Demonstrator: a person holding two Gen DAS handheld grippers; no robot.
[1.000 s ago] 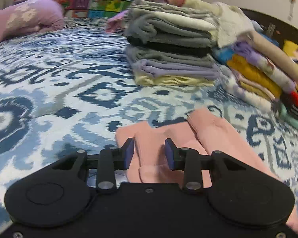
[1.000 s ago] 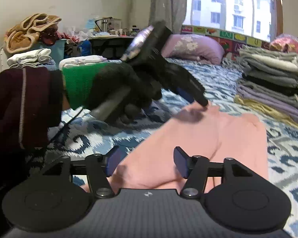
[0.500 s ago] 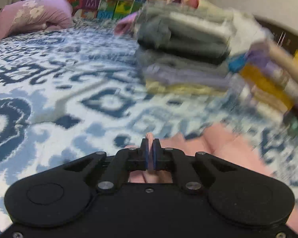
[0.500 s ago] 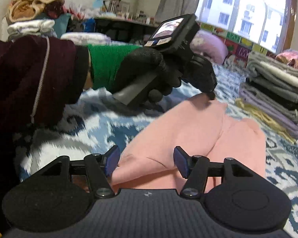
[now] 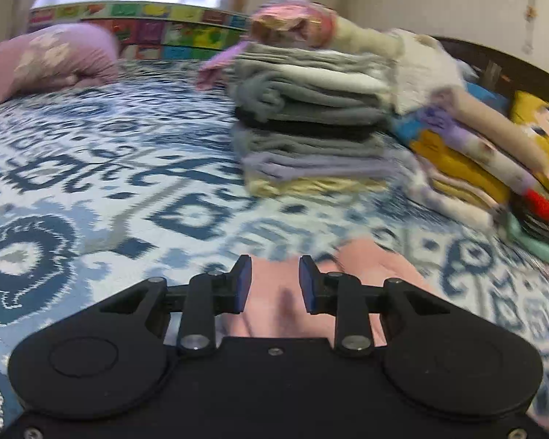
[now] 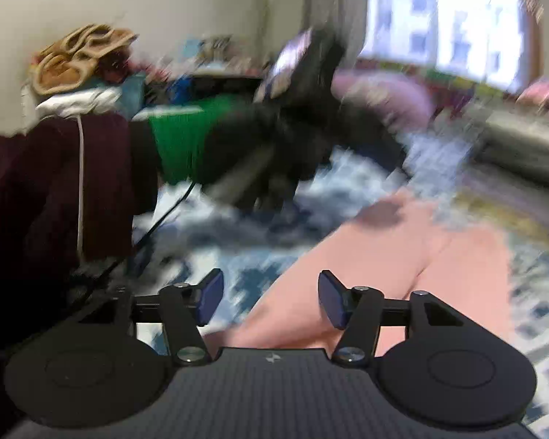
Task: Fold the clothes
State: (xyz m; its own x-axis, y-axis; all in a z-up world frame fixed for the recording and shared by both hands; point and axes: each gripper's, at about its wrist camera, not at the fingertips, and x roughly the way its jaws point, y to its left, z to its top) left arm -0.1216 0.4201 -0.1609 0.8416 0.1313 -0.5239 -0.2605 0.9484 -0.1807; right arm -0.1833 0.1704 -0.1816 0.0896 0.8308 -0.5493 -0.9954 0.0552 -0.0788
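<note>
Presently pink garment (image 6: pixel 402 256) flat on bed (image 5: pixel 91 183), partly folded. Left tongs (image 5: pixel 274 285) parted, empty; right tongs (image 6: pixel 271 300) wide, empty. Soft, light, limp; pinch at edge.

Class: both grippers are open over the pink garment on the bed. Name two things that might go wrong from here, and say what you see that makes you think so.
1. The left gripper is open above the pink garment, gripping nothing, so the fold may relax or spread.
2. The stack of folded clothes sits close beyond the garment, with looser items leaning against it; a careless sweep could topple it.
</note>
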